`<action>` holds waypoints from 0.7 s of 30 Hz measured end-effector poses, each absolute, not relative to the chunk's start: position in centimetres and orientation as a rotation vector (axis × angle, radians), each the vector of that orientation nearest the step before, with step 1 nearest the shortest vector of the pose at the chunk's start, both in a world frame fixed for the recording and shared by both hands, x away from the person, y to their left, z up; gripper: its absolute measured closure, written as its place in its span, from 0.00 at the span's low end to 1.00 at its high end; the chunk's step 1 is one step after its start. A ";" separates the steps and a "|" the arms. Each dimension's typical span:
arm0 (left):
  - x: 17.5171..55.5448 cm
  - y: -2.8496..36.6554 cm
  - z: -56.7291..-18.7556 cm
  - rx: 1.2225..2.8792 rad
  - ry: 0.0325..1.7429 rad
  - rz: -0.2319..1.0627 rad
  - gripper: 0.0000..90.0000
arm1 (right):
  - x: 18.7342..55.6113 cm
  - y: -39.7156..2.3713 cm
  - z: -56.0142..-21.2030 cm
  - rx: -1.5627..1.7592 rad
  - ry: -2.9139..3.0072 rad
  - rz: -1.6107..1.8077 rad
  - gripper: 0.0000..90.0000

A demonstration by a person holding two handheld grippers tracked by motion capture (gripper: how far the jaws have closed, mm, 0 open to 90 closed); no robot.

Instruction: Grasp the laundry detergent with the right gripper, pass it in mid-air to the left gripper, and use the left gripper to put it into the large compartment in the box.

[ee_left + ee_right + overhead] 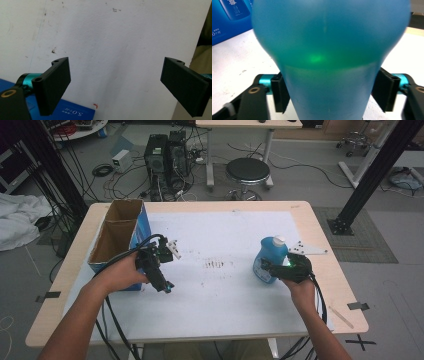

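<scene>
A translucent blue bottle [270, 254] with a white cap stands upright on the white mat at the right. My right gripper [266, 267] reaches it from the near right side. In the right gripper view the bottle [329, 50] stands between the two black pads [280, 93], which touch its narrow part on both sides; blue liquid shows inside. At the left, my left gripper [165, 285] hangs over the mat beside an open cardboard box [117, 232] with blue sides. Its jaws stand wide apart in the left gripper view [115, 85], with bare mat between them.
The blue box shows at a corner of each gripper view [67, 111] [232, 15]. A white mat [220, 235] covers the wooden table [320, 220]. Beyond the far edge stand a black stool [247, 171] and computer towers [165, 155] with cables.
</scene>
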State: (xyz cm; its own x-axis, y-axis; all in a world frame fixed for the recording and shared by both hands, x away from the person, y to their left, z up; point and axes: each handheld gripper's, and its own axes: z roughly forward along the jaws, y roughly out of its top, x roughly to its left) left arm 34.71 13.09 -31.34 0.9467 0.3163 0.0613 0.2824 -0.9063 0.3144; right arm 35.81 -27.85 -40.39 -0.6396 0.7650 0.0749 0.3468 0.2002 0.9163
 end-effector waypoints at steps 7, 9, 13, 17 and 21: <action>34.8 13.0 -31.4 2.797 0.436 0.156 0.10 | 35.8 -27.8 -40.4 1.018 2.075 1.430 0.38; 34.8 13.0 -31.4 2.796 0.436 0.155 0.10 | 35.7 -27.8 -40.3 1.011 2.067 1.432 0.42; 34.7 13.1 -31.5 2.796 0.441 0.155 0.10 | 35.6 -27.8 -40.3 0.994 2.066 1.436 0.46; 34.7 13.1 -31.5 2.796 0.440 0.155 0.10 | 35.5 -27.7 -40.2 0.972 2.054 1.415 0.48; 34.7 13.0 -31.5 2.792 0.439 0.158 0.10 | 35.3 -27.7 -40.1 0.974 2.047 1.399 0.49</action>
State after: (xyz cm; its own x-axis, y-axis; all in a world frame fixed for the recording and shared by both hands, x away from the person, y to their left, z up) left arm 34.70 13.00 -31.47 0.9469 0.3157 0.0603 0.2814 -0.9051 0.3188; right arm 35.27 -27.66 -40.07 -0.6358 0.7718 0.0097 0.2893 0.2267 0.9300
